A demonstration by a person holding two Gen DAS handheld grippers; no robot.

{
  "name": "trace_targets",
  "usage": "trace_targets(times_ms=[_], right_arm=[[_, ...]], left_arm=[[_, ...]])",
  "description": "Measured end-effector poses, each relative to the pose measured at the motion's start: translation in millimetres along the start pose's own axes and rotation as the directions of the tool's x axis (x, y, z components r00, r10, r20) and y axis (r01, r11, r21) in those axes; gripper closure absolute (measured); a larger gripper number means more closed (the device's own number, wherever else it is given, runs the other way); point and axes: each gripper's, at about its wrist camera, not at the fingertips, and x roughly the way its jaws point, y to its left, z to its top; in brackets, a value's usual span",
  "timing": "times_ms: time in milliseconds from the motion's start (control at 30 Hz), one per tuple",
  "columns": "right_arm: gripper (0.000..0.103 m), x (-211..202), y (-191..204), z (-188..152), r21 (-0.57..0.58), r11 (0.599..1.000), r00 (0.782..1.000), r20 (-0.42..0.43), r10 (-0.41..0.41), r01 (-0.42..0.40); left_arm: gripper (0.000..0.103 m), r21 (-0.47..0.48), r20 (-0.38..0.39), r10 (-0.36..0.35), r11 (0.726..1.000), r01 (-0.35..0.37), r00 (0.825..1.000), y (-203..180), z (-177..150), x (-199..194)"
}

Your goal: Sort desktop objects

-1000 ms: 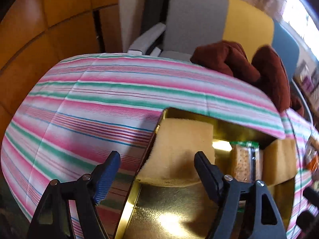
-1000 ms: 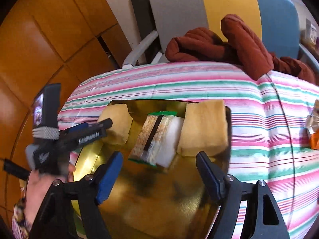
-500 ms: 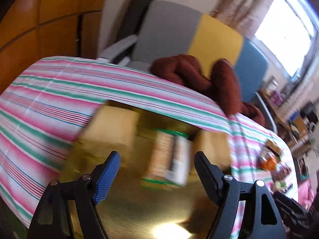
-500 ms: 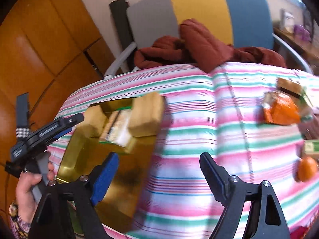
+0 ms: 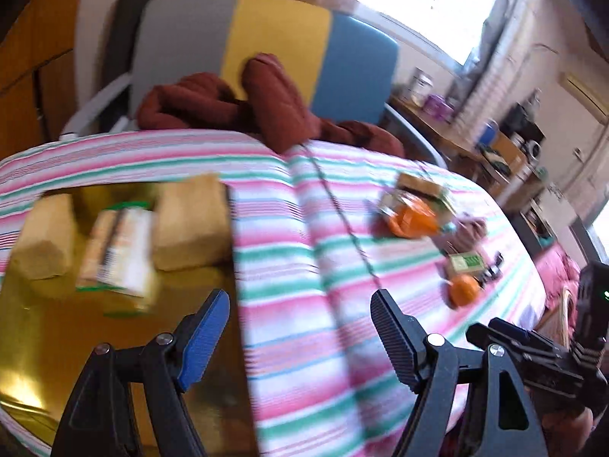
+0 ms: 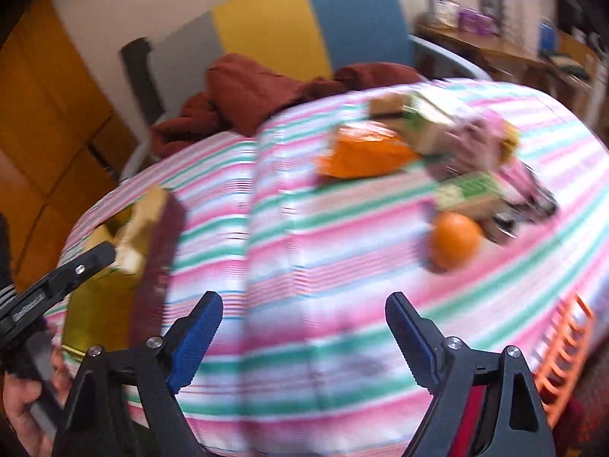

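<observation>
We see our left gripper wide open with nothing between its fingers, hanging over the striped tablecloth right at the edge of the gold tray. In the tray sit two tan sponge blocks and a packet of crackers between them — the packet is blurry, so we cannot read it. Our right gripper is wide open too and holds nothing; it hangs over bare cloth, well apart from the things on the far right of the table. Over there we see a round orange, and just behind it a small box with a green label. Farther back lies an orange packet, touching a bigger tan box. Beside these is a pink blurry thing — we cannot tell what it is. At the table's right edge an orange basket peeks up. A dark red cloth lies on the chair behind the table.
</observation>
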Motion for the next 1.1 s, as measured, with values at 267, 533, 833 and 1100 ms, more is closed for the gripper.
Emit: trace_targets(times_ms=[267, 533, 833, 1100], right_arm=[[0.008, -21, -79, -13, 0.131, 0.971, 0.979, 0.016, -0.202, 0.198], [0.002, -17, -144, -22, 0.207, 0.891, 0.915, -0.088, -0.394, 0.404], [0.001, 8, -166, -37, 0.228, 0.855, 0.882, -0.201, -0.426, 0.465], [0.000, 19, -135, -26, 0.259, 0.932, 0.966, -0.126, -0.227, 0.253]], left_arm=[[0.025, 0.074, -0.095, -0.043, 0.996, 0.050, 0.995, -45, -25, 28], [0.025, 0.114, -0.136, -0.036, 0.992, 0.052, 0.990, -60, -39, 41], [0.025, 0.113, -0.159, -0.040, 0.992, 0.058, 0.986, -58, -43, 46], [0.025, 0.070, -0.175, -0.033, 0.997, 0.046, 0.984, -45, -43, 52]])
